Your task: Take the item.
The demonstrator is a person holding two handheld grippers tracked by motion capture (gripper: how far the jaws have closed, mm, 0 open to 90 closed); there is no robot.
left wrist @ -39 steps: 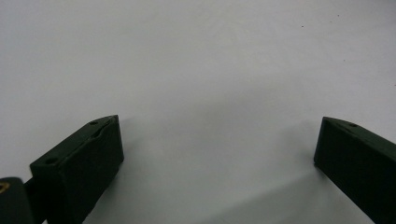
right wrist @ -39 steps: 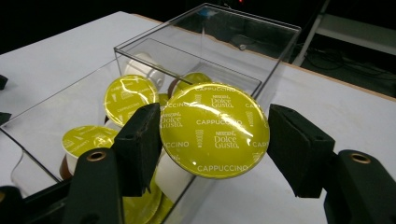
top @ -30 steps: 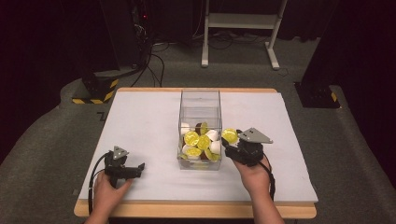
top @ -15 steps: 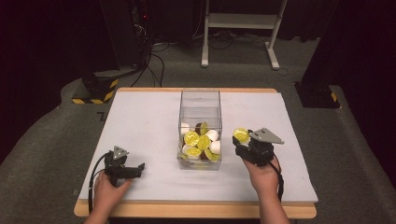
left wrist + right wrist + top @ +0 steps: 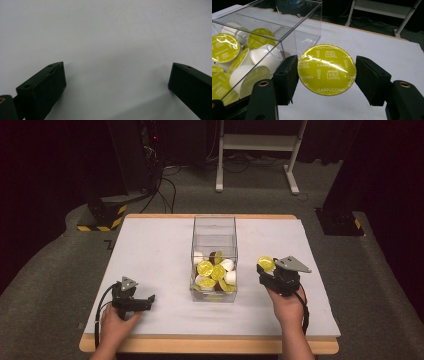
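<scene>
Yellow-lidded cappuccino coffee capsule [image 5: 326,69] sits clamped in the right gripper [image 5: 266,268], just right of the clear plastic box [image 5: 214,227] of capsules; at far left, the left gripper [image 5: 146,300] rests wide open on the white table [image 5: 150,250]. Advice: hold the squeeze, set it down on bare tabletop before releasing.

Clear box [image 5: 214,236] mid-table; sides free

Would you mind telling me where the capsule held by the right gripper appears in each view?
High view: the capsule sits right of centre, in the right gripper, just right of the clear box.
Right gripper view: the capsule is at the centre, clamped between the two black jaws.
Left gripper view: it looks down on bare table.
Shared landmark: the clear box, left of the capsule in both views.
</scene>
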